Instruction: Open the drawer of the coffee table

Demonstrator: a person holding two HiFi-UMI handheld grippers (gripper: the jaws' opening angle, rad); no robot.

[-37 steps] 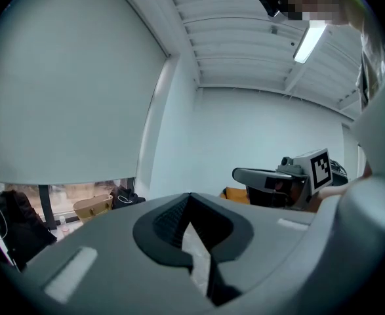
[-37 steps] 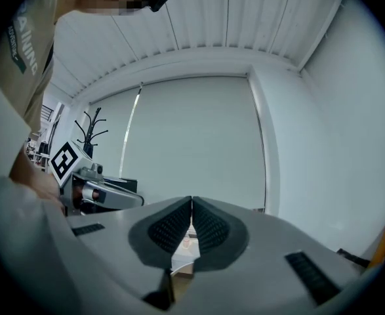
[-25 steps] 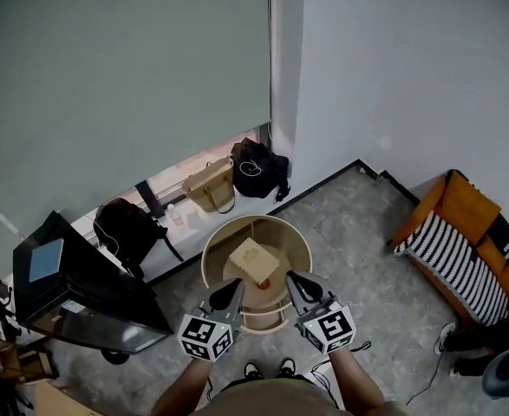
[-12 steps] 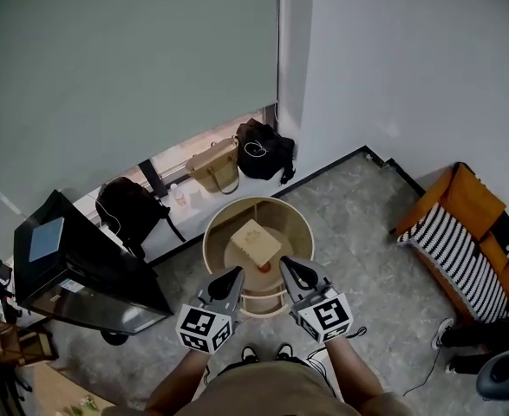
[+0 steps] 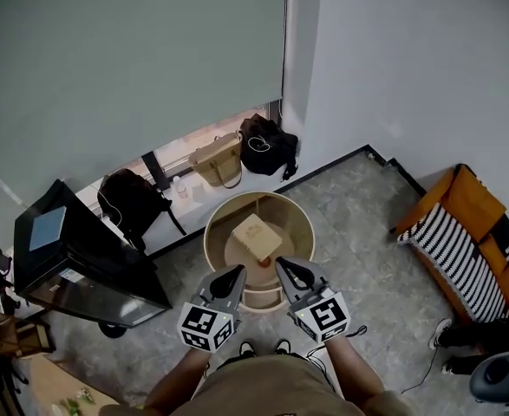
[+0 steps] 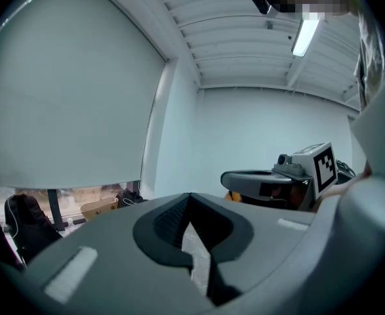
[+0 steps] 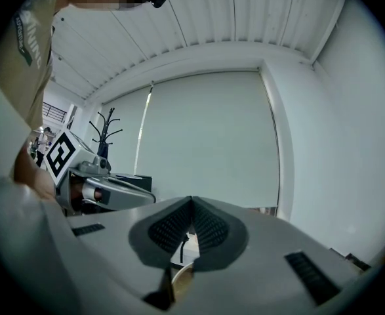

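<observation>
Left gripper (image 5: 237, 272): fingers pressed together, ribbed pads (image 6: 170, 219) meet at the tip with nothing between them. Right gripper (image 5: 284, 269): same, pads (image 7: 208, 228) closed on each other and empty. You're holding both side by side, slightly apart, pointing away from you. In the head view their tips sit over the near rim of the coffee table (image 5: 212, 235).

The table is round and beige with a raised rim. It stands on the grey speckled floor (image 5: 358, 224) right in front of your feet, near the window wall. A tan box (image 5: 254, 236) lies tilted on top, with a small red object (image 5: 264, 264) just beside its near corner.

The drawer is probably the pale band (image 5: 261, 300) on the near side under the rim. From this steep angle you can't tell whether it's open or closed, and neither gripper is touching it.

Around the table:
- A black backpack (image 5: 131, 199), tan bag (image 5: 218, 159) and black bag (image 5: 267, 144) sit along the window.
- A black cabinet (image 5: 76, 267) is on your left.
- An orange and striped seat (image 5: 462, 241) is on your right.
</observation>
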